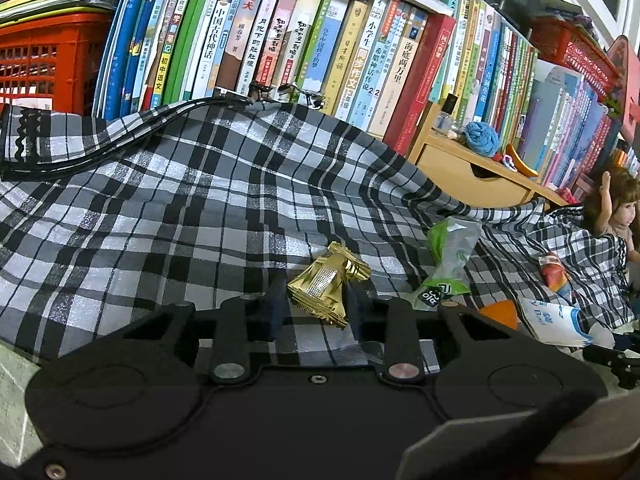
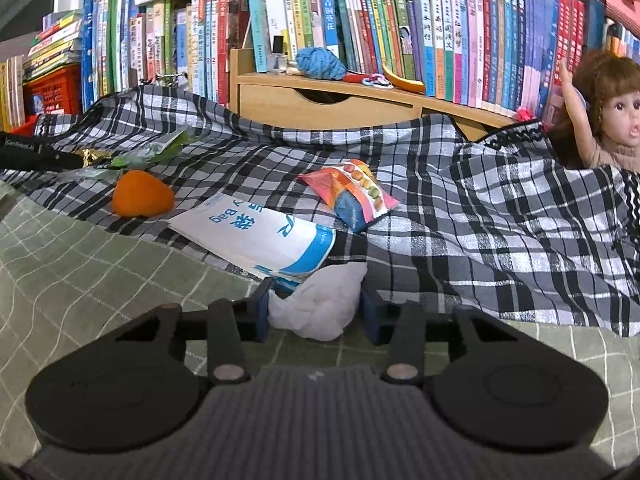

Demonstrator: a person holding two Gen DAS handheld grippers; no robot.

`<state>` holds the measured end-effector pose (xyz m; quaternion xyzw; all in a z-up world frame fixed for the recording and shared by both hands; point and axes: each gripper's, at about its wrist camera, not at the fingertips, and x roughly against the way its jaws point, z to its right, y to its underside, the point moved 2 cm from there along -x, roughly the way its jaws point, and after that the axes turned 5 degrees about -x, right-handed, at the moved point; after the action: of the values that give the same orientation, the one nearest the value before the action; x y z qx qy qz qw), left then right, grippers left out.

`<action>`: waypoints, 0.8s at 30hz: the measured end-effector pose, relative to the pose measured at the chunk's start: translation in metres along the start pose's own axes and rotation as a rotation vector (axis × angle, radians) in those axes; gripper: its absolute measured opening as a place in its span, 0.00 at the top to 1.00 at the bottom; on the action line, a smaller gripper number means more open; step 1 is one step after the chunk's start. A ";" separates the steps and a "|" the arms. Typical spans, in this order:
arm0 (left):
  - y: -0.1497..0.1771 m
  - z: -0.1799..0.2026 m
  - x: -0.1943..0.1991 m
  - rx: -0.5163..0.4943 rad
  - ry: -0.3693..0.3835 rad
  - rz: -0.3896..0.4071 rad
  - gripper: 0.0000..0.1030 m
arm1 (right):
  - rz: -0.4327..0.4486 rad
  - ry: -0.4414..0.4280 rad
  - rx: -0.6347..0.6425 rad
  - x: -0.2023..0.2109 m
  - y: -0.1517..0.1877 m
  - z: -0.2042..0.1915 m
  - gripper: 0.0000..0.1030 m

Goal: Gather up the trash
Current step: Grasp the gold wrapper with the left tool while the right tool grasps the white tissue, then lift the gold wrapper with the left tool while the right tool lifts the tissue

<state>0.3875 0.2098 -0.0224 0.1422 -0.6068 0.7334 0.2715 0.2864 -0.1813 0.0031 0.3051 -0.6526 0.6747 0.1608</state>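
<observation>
Left tool (image 1: 316,306) narrowed around a crumpled gold foil wrapper (image 1: 326,286), blue pads close on either side, contact not clear from the view; wrapper lying on a black-and-white plaid cloth (image 1: 192,208). Right tool (image 2: 316,312) narrowed around a crumpled white tissue (image 2: 316,304), left pad touching, right pad just beside it; tissue resting at the plaid cloth's edge on a pale green checked sheet (image 2: 80,264).

Just beyond the tissue, a white and blue paper bag (image 2: 256,236), flat on the cloth. Farther out, a colourful snack packet (image 2: 352,196), an orange lump (image 2: 140,194) and a clear green-printed plastic wrapper (image 1: 448,260).

Behind the cloth, a wooden drawer box (image 2: 328,100) topped with a blue yarn ball (image 2: 320,62) and a small glass bottle (image 2: 277,58); drawer contents hidden. Rows of upright books (image 1: 280,40) along the back.

Seen only from the left wrist: the foil wrapper in full, and a red crate (image 1: 44,60) under stacked books, contents unclear. Seen only from the right wrist: the tissue's full shape and the doll (image 2: 608,112) with raised arm in full.
</observation>
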 end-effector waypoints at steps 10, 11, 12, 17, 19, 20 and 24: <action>-0.002 0.012 0.019 -0.043 -0.041 0.125 0.73 | 0.010 -0.036 -0.024 0.002 0.000 0.005 0.58; -0.003 0.015 0.021 -0.051 -0.054 0.138 0.73 | 0.013 -0.036 -0.023 0.003 0.000 0.005 0.60; -0.003 0.019 0.025 -0.065 -0.058 0.166 0.73 | 0.016 -0.033 -0.020 0.004 0.000 0.005 0.61; 0.001 0.045 0.046 -0.192 -0.066 0.322 0.73 | 0.033 -0.032 0.014 0.009 0.001 -0.001 0.62; 0.003 0.058 0.050 -0.255 -0.092 0.351 0.73 | 0.036 -0.040 0.011 0.011 0.001 -0.002 0.62; 0.005 0.063 0.051 -0.275 -0.097 0.358 0.73 | 0.036 -0.051 0.002 0.011 0.001 -0.002 0.62; 0.004 0.064 0.048 -0.201 -0.035 0.301 0.73 | 0.032 -0.110 -0.044 0.012 0.000 0.000 0.62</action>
<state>0.3386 0.1587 0.0145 0.0348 -0.6959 0.6990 0.1610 0.2773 -0.1833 0.0109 0.3276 -0.6798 0.6449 0.1207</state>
